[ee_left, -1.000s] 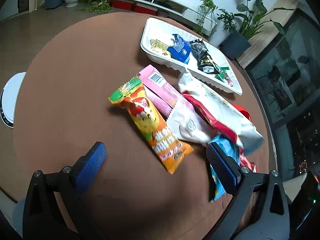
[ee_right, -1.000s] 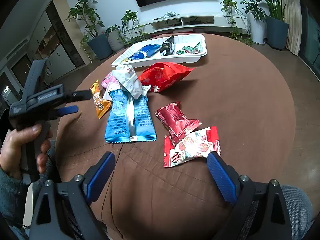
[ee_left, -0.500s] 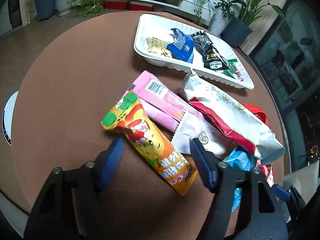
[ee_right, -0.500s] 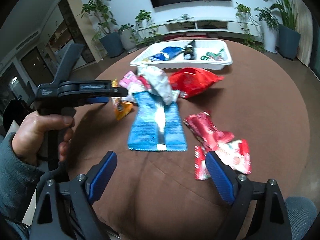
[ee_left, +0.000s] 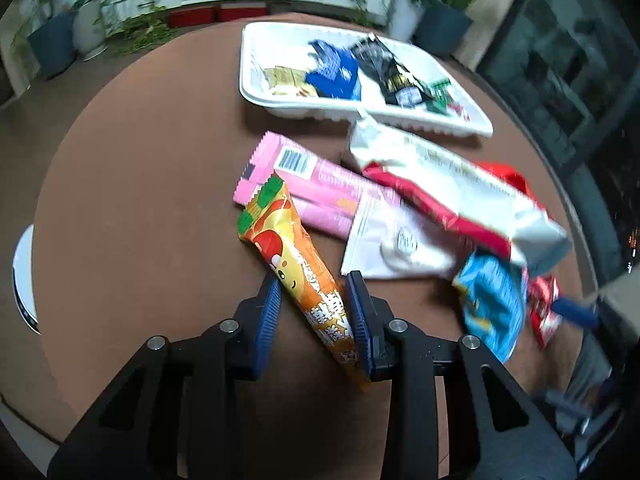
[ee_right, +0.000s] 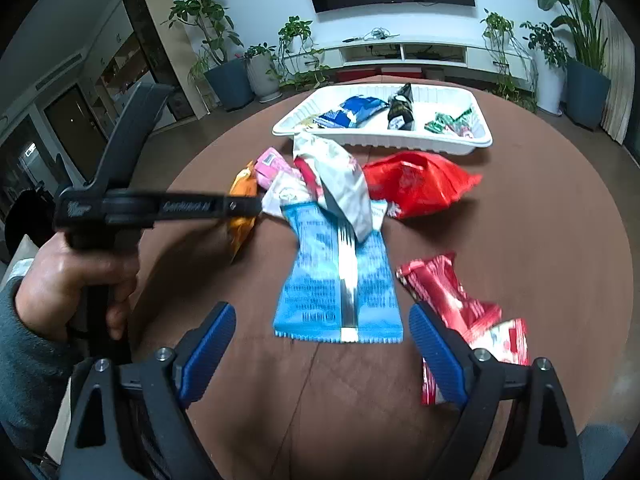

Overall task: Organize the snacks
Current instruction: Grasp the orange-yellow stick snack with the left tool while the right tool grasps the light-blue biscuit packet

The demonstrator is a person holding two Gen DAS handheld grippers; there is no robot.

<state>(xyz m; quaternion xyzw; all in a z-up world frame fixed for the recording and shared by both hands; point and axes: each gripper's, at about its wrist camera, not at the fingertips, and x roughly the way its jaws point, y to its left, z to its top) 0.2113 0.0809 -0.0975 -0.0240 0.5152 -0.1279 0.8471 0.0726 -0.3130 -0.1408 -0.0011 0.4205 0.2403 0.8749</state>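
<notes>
Relative to the tray point(ee_left: 280, 104): its contents are motion-smeared in the left wrist view; print on the wrappers unreadable. The pink pack point(ee_left: 320, 184), nearer than the tray, is partly covered by the orange pack point(ee_left: 304, 264) and the white-red bag point(ee_left: 460, 196). The blue pack point(ee_left: 492, 300), farther from the tray, is blurred and mostly under that bag. In the right wrist view the left gripper point(ee_right: 248, 206) hides most of the orange pack; whether its pads touch cannot be told there. A red-white pack point(ee_right: 500, 340) is partly behind the right gripper's finger.
</notes>
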